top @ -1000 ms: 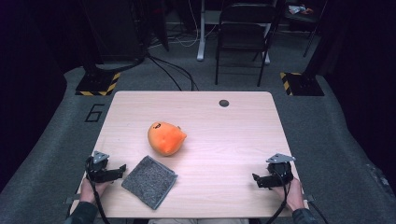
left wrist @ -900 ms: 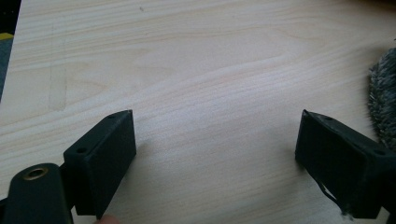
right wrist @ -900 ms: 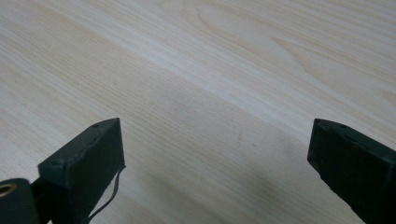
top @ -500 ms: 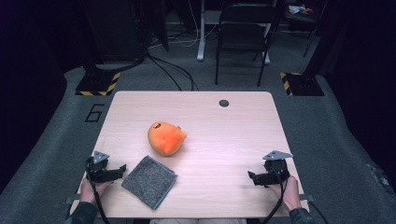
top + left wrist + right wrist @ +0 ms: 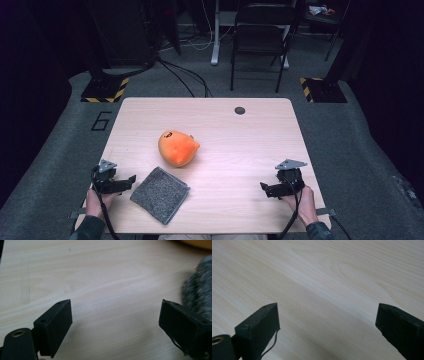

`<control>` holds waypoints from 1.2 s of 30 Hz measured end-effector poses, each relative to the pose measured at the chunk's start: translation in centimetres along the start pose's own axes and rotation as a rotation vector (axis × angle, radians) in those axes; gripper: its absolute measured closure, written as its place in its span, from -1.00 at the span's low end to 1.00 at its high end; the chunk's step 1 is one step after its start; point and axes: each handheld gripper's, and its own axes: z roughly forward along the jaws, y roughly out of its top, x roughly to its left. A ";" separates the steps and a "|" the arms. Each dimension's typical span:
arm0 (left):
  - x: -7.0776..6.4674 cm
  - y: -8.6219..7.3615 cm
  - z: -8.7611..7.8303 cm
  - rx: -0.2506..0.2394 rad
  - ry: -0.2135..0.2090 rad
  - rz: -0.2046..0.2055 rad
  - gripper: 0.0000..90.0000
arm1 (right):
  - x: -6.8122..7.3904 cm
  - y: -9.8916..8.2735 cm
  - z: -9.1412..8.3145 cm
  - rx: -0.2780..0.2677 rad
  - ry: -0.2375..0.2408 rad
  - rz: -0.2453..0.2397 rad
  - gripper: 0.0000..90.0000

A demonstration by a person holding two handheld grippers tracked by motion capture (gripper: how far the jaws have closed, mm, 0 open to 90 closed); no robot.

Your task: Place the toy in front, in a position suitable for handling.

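An orange plush toy (image 5: 177,148) lies near the middle of the light wooden table (image 5: 235,135). A grey fuzzy cloth (image 5: 160,194) lies flat in front of it, toward the near left. My left gripper (image 5: 131,180) rests at the near left edge, just left of the cloth, open with only bare wood between its jaws. In the left gripper view (image 5: 115,325) the cloth (image 5: 200,292) sits beside the right jaw. My right gripper (image 5: 263,188) is at the near right, open and empty; the right gripper view (image 5: 327,327) has plain tabletop between the jaws.
A small dark round grommet (image 5: 240,110) sits near the table's far edge. Beyond the table stand a black chair (image 5: 260,45) and stands with yellow-black striped bases (image 5: 105,90). The person's hands (image 5: 300,205) come in at the near edge.
My right gripper has shifted left and a little up off the near right corner. The left gripper, the cloth and the plush toy have not moved.
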 end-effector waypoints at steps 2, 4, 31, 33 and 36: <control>-0.6 1.0 -0.4 -0.018 -0.019 0.011 -0.75 | 0.0 0.0 0.0 0.000 0.003 0.006 -0.91; -0.9 1.3 -0.5 -0.034 -0.026 0.018 -0.75 | 0.1 0.0 0.1 0.003 0.000 0.015 -0.91; -6.7 8.8 2.3 -0.113 -0.194 0.136 -0.70 | -0.3 -0.2 -0.1 0.023 -0.020 0.018 -0.91; -7.0 9.2 2.5 -0.114 -0.196 0.149 -0.69 | -0.2 -0.2 -0.1 0.027 -0.020 0.022 -0.91; -7.2 9.7 2.7 -0.111 -0.209 0.145 -0.69 | -0.4 -0.3 -0.1 0.025 -0.013 0.011 -0.91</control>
